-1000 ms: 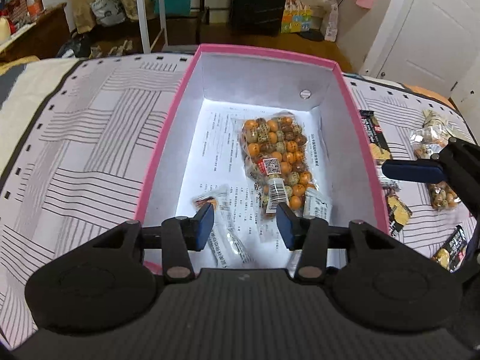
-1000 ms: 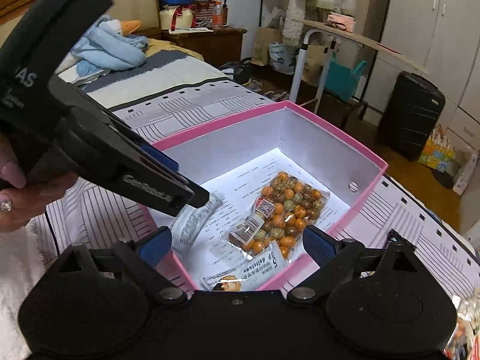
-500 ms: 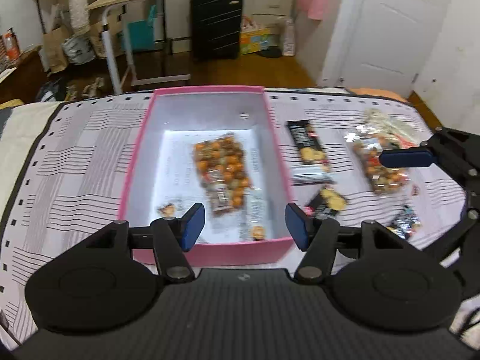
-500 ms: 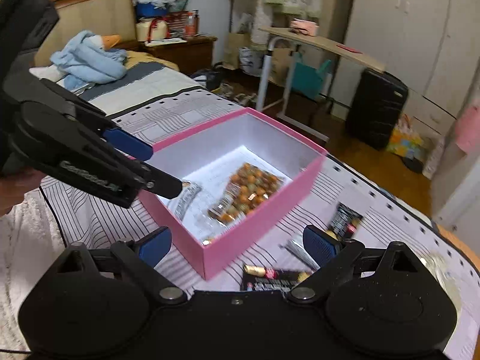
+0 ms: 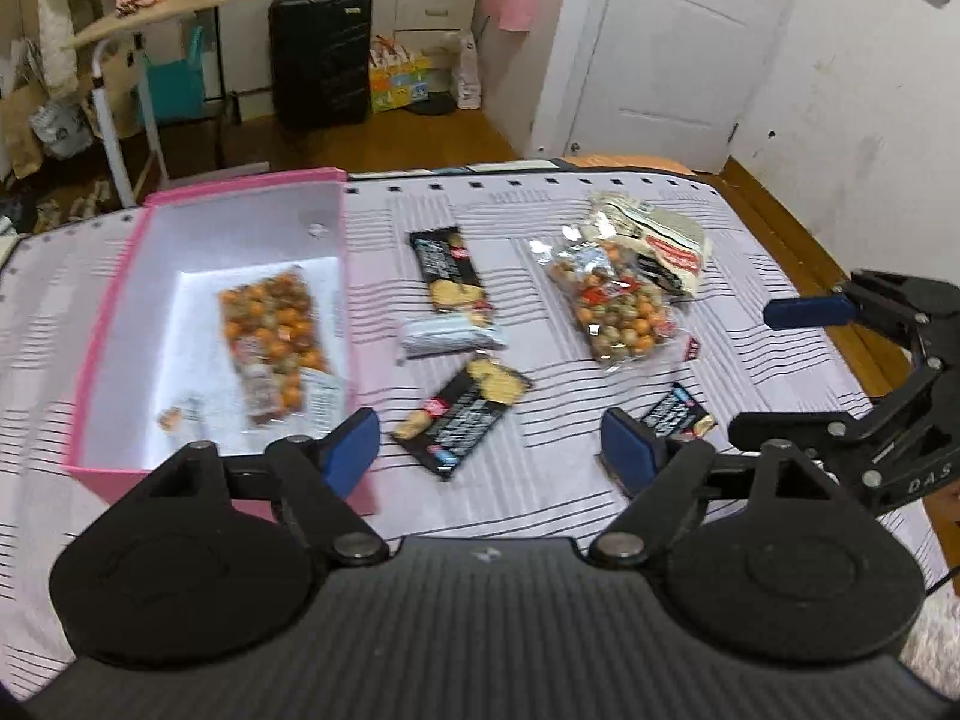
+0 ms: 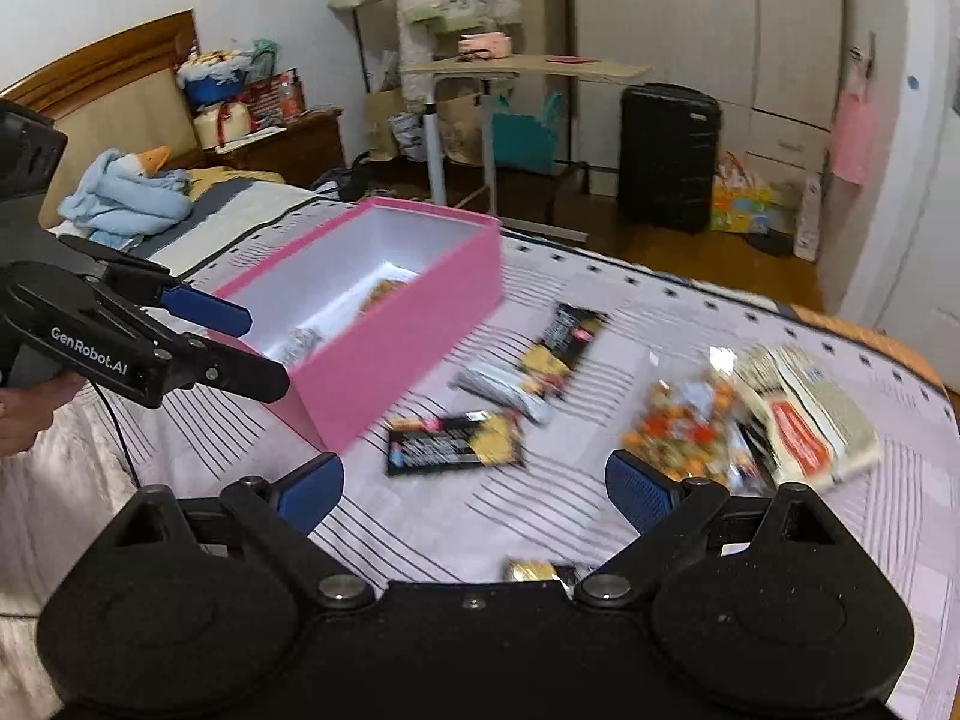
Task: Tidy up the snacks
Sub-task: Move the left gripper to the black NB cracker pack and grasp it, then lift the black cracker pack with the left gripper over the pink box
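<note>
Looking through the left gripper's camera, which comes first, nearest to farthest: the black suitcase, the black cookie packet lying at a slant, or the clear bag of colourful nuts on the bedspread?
1. Black cookie packet, just ahead of the left gripper.
2. Bag of colourful nuts, farther, to the right.
3. Black suitcase, on the floor beyond the bed.

Both wrist views look down, seemingly close, sharing the pink box.

Both tools are matte black plastic. The left gripper has a ribbed body, two round discs beside it, silver pivot screws on angled linkage arms, and blue ridged pads on its fingers. The right gripper is built the same, with a small screw at the centre of its body. From the side, the left one carries white "GenRobot.AI" lettering and a thin black cable; a hand behind it shows, perhaps a pale cuff, blurred.
</note>
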Demonstrator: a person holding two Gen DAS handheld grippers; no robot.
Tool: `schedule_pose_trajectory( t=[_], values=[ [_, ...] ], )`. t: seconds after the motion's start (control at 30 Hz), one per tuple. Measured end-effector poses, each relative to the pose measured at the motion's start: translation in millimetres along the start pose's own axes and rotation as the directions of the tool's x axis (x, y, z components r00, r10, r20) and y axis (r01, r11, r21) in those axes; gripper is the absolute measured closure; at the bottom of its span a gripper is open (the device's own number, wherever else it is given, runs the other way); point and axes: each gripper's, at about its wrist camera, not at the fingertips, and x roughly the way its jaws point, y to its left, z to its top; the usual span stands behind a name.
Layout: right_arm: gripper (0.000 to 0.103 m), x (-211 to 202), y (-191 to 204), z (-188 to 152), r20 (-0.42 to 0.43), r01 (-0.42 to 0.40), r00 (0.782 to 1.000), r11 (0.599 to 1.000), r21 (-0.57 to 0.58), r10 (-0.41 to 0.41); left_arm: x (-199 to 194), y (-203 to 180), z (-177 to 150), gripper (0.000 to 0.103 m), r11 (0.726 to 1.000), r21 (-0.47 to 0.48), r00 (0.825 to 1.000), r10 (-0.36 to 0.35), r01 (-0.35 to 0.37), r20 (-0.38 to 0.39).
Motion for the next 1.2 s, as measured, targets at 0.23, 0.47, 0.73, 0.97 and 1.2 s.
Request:
schedule_pose_trajectory(
  t=[0.23,0.47,0.73,0.97,1.2],
  values=[
    [0.007,25,-40,-53,-0.070,-0.013,0.997,0.985,0.172,0.025,68,-40,-8,0.020,0.997,0.038,0.994,-0.058,0.062,-0.095],
    [0.009,72,-66,-100,-0.153,-0.038,0.984,0.945,0.326,0.093,144,-58,-12,0.024,0.997,0.062,0.985,-0.044,0.055,-0.169],
    [0.009,100,-53,-112,-0.111,0.012,0.994,0.961,0.277,0.020,206,-73,-13,0.051,0.986,-0.006,0.965,-0.167,0.169,-0.204],
    [0.007,109,-40,-110,-0.056,0.065,0.997,0.966,0.250,-0.053,222,-92,-16,0.065,0.962,0.002,0.919,-0.261,0.274,-0.297],
    [0.004,115,-22,-114,-0.033,0.174,0.985,0.967,0.187,-0.171,217,-91,-24,0.065,0.935,-0.060,0.864,-0.347,0.350,-0.365]
  ],
)
